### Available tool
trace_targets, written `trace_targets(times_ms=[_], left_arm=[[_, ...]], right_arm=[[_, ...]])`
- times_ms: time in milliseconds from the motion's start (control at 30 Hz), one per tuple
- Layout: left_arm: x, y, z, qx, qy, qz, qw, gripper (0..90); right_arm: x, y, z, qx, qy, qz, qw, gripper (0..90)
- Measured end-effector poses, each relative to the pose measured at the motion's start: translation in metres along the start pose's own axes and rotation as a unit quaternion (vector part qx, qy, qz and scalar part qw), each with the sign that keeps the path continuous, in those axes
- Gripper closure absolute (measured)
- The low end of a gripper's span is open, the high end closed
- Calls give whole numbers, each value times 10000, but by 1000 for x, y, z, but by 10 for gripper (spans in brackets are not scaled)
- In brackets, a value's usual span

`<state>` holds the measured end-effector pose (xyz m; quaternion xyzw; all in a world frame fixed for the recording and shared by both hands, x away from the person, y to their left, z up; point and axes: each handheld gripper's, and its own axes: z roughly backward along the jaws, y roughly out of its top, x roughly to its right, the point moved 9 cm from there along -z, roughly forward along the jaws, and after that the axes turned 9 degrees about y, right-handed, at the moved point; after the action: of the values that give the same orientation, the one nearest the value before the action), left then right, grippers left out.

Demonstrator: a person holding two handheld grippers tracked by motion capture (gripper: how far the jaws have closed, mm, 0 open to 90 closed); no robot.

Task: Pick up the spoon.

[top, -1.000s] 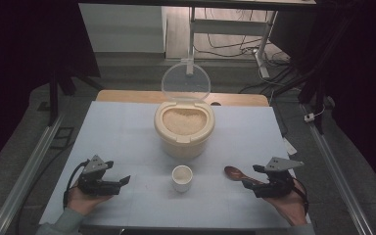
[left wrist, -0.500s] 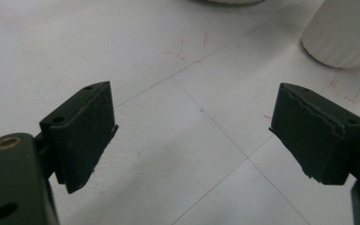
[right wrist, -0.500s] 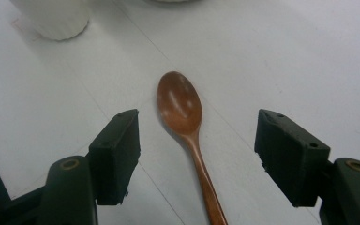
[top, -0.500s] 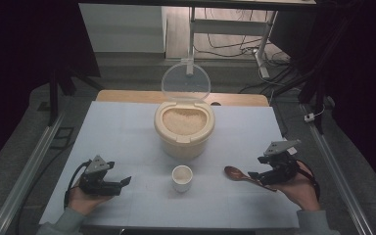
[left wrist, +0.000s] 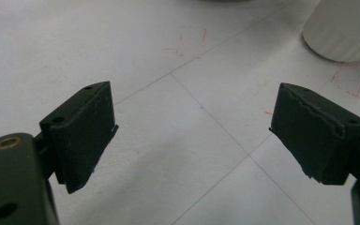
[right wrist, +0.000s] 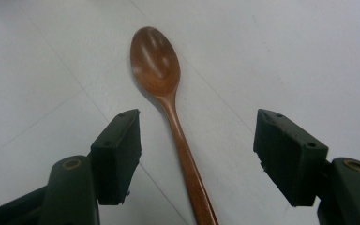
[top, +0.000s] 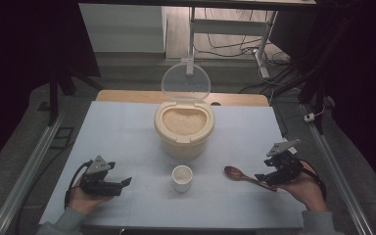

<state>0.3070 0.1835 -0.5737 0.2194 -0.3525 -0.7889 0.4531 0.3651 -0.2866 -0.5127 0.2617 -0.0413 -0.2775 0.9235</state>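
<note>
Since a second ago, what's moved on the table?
The right gripper drew back toward the table's right edge, exposing the wooden spoon; its jaws have been closing slightly, straddling the handle without touching. The left gripper, cup and rice container stayed put.

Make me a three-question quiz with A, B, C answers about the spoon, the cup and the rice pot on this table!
1. Where does the wooden spoon lie?
A. in the rice
B. flat on the table, between the right gripper's open jaws
C. inside the cup

2. How many small white cups stand on the table?
A. one
B. two
C. three

3. How is the rice container's clear lid?
A. shut tight
C. lying on the table
B. flipped up and open

Answers:
1 B, the right gripper view shows the handle running between the two jaws without touching either.
2 A, a single cup stands in front of the container.
3 B, the lid stands upright behind the rim and the rice is uncovered.
</note>
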Motion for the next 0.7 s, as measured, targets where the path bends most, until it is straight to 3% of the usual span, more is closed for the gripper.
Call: trace_targets(times_ms=[400,700], left_arm=[[0,-1,-2,-45,-3,-21,10000,128],[1,-3,-3,-103,-29,-66,9999,126]], right_arm=[[6,-25,-22,-833,87,-19,9965,372],[13,-40,-33,-1109,151,-86,9937,444]])
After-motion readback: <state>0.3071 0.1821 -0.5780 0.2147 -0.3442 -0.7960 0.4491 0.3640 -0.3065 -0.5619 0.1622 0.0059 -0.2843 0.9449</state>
